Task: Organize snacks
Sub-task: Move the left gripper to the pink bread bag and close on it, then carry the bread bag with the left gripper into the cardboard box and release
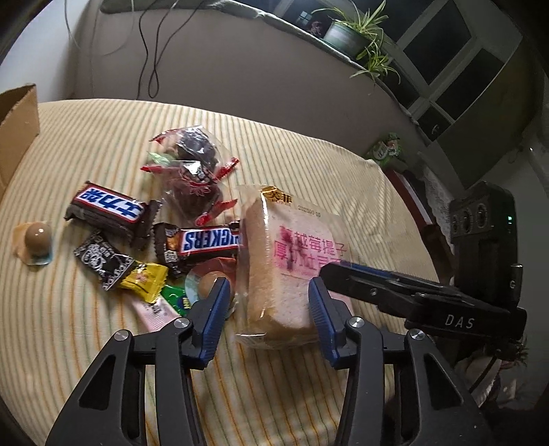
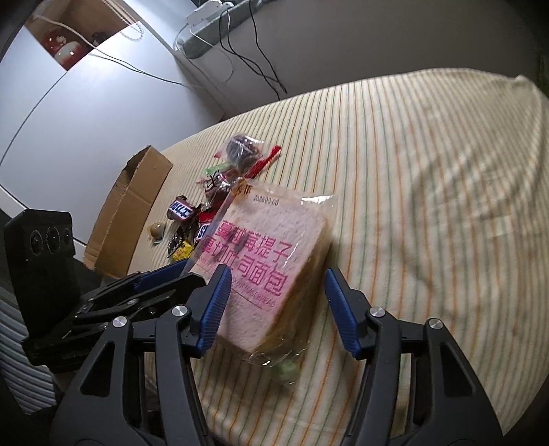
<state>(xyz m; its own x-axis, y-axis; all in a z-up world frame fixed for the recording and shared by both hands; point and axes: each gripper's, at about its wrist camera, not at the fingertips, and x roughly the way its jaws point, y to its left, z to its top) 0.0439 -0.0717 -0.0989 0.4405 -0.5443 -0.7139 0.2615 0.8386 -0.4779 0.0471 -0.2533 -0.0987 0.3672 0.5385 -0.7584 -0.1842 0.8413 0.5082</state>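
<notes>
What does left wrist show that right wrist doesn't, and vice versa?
Left wrist only: the potted spider plant on the window ledge, the dark windows, and the pink sachet and green wrapper by the left finger.

Right wrist only: the cardboard box's full length, the red-and-white ornament on a shelf, and the white power strip.

Both: the packaged toast bread between each gripper's blue pads, the Snickers bars, the brown jelly cup, and the striped cloth.

SNICKERS on candy bar, DAS (gripper)
</notes>
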